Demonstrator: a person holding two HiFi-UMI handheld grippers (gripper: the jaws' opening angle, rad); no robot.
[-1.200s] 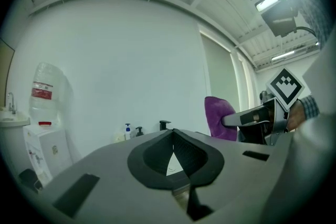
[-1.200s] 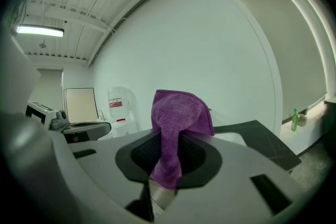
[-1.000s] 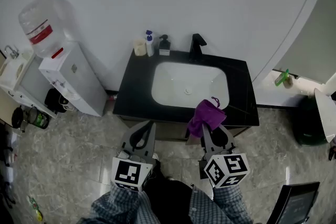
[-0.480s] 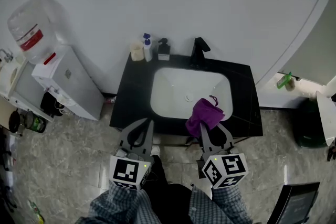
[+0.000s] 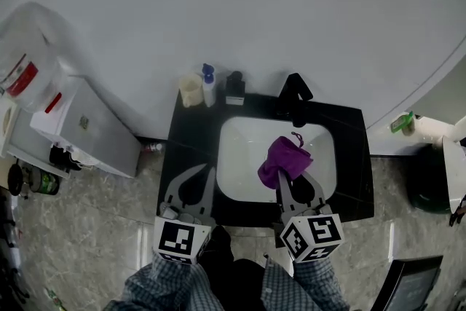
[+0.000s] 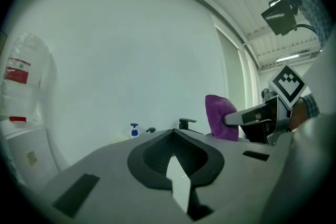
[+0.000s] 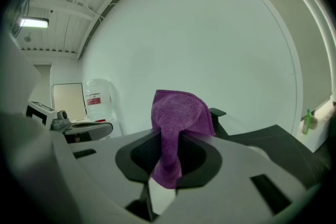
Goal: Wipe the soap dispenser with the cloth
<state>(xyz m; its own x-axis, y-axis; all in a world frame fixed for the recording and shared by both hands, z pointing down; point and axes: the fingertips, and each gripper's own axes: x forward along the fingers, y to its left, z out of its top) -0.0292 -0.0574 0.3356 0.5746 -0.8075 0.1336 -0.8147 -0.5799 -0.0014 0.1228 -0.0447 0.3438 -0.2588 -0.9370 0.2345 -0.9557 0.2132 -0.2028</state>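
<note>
Right gripper [image 5: 290,184] jaws are clamped on the purple cloth [image 5: 285,159]; left gripper [image 5: 204,175] jaws are together, empty. The soap dispenser [image 5: 234,88] stands well ahead, at the worktop's [image 5: 191,149] back: I'd lead with the cloth's loose wad.

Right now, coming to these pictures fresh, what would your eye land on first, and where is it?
The purple cloth stands out most, pinched in the right gripper's jaws and seen against the white sink basin. Next comes the black soap dispenser at the back left of the black counter, beside a blue-capped bottle.
</note>
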